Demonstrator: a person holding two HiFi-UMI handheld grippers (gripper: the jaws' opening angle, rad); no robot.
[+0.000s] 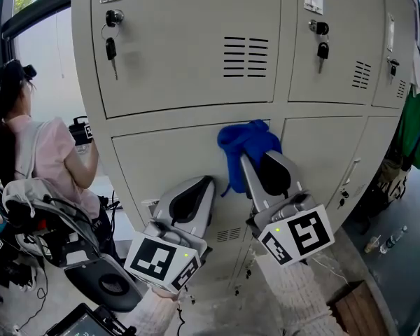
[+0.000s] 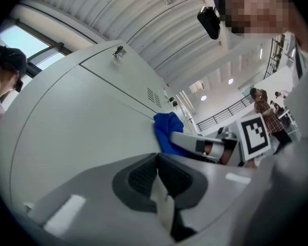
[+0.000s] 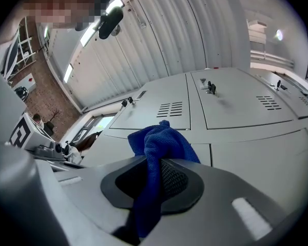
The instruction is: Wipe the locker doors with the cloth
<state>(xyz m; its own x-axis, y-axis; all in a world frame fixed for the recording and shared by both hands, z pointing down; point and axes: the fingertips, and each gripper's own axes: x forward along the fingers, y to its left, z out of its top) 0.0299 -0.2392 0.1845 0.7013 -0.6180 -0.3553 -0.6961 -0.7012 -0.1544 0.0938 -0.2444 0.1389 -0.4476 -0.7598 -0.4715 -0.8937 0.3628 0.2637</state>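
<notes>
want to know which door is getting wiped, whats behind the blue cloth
The top right corner of a lower locker door, just under the vented upper door. The blue cloth, shut in the right gripper, covers that patch, so its surface cannot be seen.

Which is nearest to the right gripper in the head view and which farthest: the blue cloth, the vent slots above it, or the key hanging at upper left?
1. Blue cloth: pinched in the jaws of the right gripper, so it is touching.
2. Vent slots: straight above the cloth.
3. Key: farthest, hanging up and well to the left.
</notes>
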